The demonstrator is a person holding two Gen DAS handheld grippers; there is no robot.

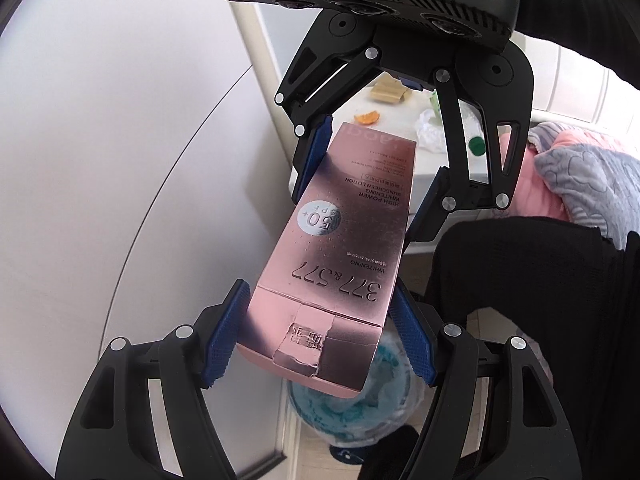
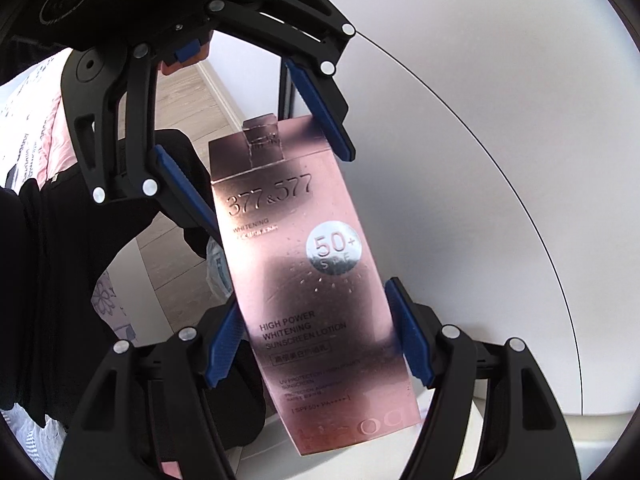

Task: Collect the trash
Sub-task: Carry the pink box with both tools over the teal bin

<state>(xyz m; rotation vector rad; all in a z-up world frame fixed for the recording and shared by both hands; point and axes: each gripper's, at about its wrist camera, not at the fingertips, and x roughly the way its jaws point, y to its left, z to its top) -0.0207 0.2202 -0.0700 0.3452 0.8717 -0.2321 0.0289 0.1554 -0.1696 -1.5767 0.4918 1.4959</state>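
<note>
Both hand-held grippers clamp the box (image 1: 344,240): left hand-held gripper (image 1: 316,344) on its flap end, right hand-held gripper (image 2: 320,336) on the other. Its long axis runs between them, above the bin (image 1: 372,396).

Pink sunscreen lotion box (image 1: 336,240) clamped at its near end by the left gripper (image 1: 318,340), far end between the right gripper (image 1: 372,176) pads. Below, lined trash bin (image 1: 400,404); beyond, orange peel (image 1: 367,117) on white table (image 1: 404,116).
</note>
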